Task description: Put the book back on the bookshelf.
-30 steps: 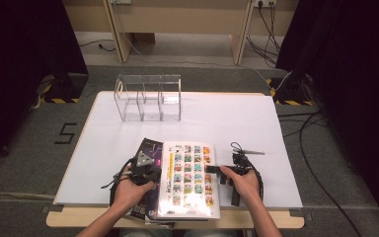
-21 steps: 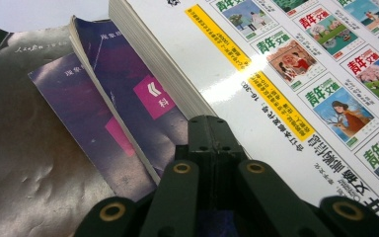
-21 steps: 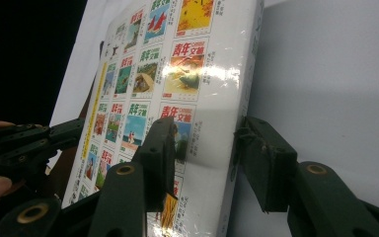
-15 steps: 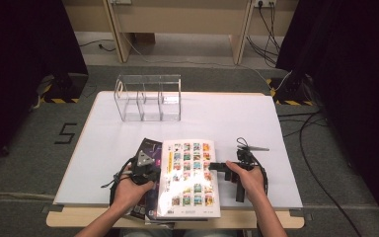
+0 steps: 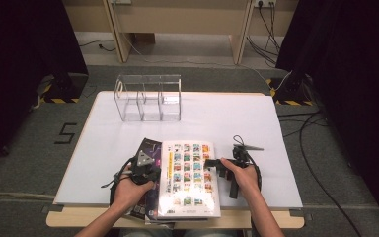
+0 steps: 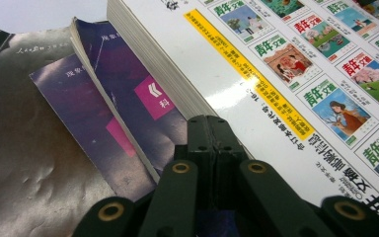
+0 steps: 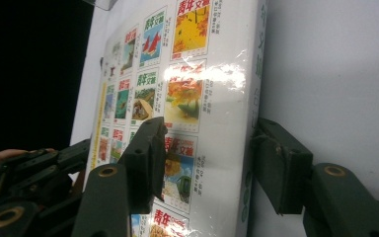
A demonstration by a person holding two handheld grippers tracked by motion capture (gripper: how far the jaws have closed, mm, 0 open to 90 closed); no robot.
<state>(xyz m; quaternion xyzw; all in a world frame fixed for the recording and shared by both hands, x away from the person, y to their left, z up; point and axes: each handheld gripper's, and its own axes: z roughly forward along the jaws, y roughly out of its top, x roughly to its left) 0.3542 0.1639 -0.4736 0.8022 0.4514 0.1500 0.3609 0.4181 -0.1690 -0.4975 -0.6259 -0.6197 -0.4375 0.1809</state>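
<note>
Right gripper view: the right gripper straddles the spine edge of the thick white magazine, one jaw over the printed cover, the other outside the spine on the tabletop side; the jaws have just been opening and stand spread, and I cannot see the pads pressing on it. The magazine's long axis runs away from this gripper, roughly parallel to its jaws. In the high view the right gripper is at the magazine's right edge, and the left gripper at its left edge, over the dark books under it. In the left gripper view the left gripper has its jaws pressed together, nothing between them, tips resting where the magazine overlaps the purple book. Right hand looks best placed to lift it. The clear organizer is well beyond the magazine's far end.
</note>
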